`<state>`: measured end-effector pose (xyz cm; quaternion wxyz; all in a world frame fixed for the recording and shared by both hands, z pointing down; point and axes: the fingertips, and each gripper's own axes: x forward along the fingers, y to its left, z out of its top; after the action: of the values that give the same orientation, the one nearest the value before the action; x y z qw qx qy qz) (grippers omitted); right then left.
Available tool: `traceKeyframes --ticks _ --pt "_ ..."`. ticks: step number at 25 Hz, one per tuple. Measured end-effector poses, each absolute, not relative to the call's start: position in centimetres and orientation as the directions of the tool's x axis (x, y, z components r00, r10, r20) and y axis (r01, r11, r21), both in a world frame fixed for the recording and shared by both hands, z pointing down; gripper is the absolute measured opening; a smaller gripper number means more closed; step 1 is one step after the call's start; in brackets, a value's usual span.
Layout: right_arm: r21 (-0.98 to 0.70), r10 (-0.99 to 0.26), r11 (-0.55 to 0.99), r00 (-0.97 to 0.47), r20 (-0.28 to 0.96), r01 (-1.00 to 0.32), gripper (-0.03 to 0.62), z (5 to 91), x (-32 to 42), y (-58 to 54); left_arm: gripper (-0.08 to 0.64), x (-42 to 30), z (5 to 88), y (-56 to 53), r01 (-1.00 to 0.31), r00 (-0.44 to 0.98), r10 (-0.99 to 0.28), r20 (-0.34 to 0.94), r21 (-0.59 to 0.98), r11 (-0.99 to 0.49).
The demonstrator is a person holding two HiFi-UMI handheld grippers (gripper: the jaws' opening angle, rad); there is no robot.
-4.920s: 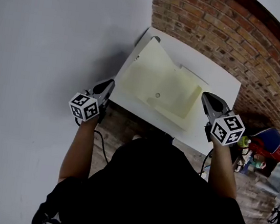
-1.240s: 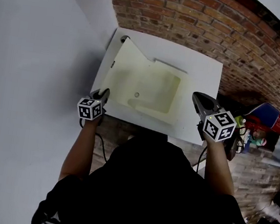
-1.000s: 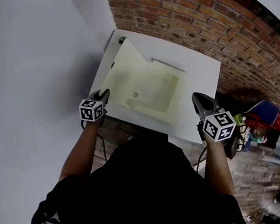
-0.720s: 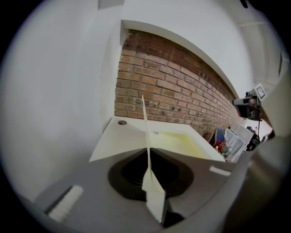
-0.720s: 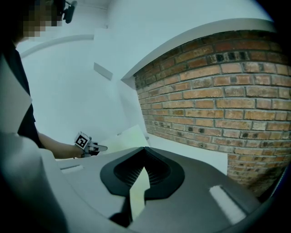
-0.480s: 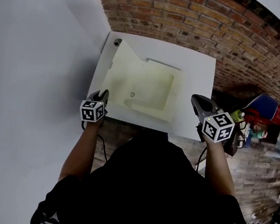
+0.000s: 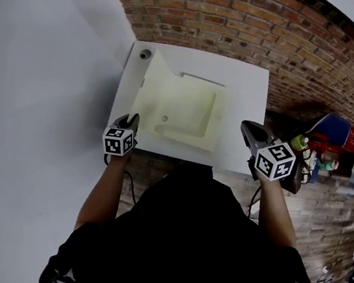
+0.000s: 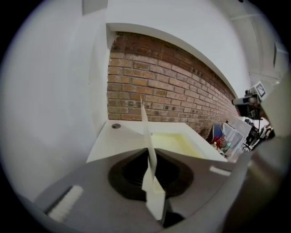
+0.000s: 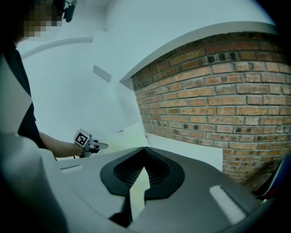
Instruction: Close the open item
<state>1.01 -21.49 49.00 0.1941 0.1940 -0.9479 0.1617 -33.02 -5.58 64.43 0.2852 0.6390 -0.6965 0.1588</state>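
Folder (image 7: pixel 188 110): pale yellow, open on desk (image 7: pixel 250 82), left flap (image 7: pixel 149 81) upright.
Left gripper (image 7: pixel 132 118): clamped on flap, desk's front-left corner.
Right gripper (image 7: pixel 246 124): closed, empty.

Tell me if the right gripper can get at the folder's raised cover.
Probably yes: only the folder's flat half lies between the right gripper and the raised cover.

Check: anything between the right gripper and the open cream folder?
Nothing: only bare white tabletop separates the right gripper from the cream folder, per the head view.
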Motion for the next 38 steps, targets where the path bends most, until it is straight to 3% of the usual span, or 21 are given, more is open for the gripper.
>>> traceKeyframes --ticks 38 --pt "-0.248 -0.375 0.822 -0.815 0.443 -0.513 0.002 50.8 8.4 -21.1 0.025 -20.4 64.0 -9.9 -0.986 0.149 -0.7 0.698 0.051 -0.159"
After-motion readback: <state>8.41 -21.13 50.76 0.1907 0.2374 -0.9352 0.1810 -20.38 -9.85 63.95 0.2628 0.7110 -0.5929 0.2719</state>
